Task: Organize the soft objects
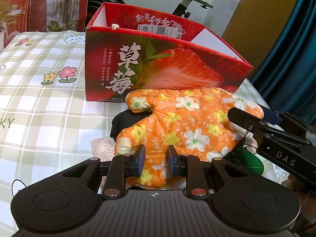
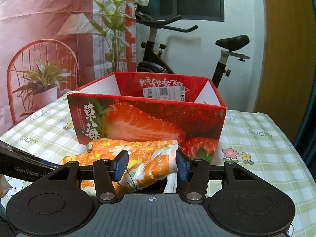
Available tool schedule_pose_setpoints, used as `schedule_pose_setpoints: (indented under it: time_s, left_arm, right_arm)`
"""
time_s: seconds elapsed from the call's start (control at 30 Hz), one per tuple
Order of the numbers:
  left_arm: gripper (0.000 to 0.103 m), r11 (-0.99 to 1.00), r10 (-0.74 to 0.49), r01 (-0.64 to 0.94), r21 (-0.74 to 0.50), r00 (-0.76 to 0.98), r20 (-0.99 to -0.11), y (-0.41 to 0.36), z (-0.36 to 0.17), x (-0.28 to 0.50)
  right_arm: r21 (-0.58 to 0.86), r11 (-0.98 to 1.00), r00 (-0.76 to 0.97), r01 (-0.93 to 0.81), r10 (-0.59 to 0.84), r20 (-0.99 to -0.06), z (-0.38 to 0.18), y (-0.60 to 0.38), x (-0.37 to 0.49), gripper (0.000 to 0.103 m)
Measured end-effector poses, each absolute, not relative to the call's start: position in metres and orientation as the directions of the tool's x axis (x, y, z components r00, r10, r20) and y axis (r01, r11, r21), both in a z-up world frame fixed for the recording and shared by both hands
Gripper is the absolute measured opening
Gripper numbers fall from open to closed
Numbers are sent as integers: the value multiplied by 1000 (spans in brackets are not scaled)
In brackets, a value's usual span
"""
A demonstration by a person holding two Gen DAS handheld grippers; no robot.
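Note:
An orange oven mitt [image 1: 183, 122] with white and yellow flowers lies just in front of the open red strawberry box [image 1: 177, 67]. My left gripper [image 1: 157, 161] is shut on the mitt's near edge, with fabric pinched between its blue pads. My right gripper [image 1: 256, 116] reaches in from the right and holds the mitt's far end. In the right wrist view the mitt [image 2: 146, 158] is bunched between the right gripper [image 2: 151, 166] pads, which press on it from both sides. The box [image 2: 148, 118] stands right behind, and I can see nothing inside it.
Under the mitt lie a black soft item [image 1: 118, 122], a beige knitted cloth [image 1: 102, 146] and a green piece [image 1: 248, 164]. The table has a checked flowered cloth [image 1: 39, 98]. An exercise bike [image 2: 197, 59] stands behind the box, with a teal curtain [image 1: 292, 59] at the right.

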State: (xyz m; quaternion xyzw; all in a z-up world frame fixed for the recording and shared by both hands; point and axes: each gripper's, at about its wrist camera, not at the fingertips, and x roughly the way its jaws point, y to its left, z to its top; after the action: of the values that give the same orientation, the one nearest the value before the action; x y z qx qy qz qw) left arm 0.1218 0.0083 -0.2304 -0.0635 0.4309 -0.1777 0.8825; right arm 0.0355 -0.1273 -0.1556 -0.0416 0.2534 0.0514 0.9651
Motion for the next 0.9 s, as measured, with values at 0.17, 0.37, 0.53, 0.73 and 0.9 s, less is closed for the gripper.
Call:
schedule_pose_setpoints:
  time_s: [0.17,0.37,0.53,0.73,0.9]
  left_arm:
    - [26,929,-369,259,-266,566,-738,9,-230,122]
    - [26,929,-368,259,-265,566,-738,9,-230,122]
    - [26,929,-368,257,-266,567,-737,9,-230,122]
    - [26,929,-369,255,-269,567,-736,9,-231,122]
    - [26,929,-369,253,-271,568,-736,9,-231,122]
  right_arm:
    - [-59,991,865,-122,77,-496,-155,-128,36,50]
    - [-66,992,871,-111,65,-486,-156,-128,34,50]
    - [-45,995,869,-89,56,-491,-155,-132,33,52]
    - [56,996,857,-64,83,-508,-152,-141,30,53]
    - [139,990,835,-27,99,-542,-152,-148,25,54]
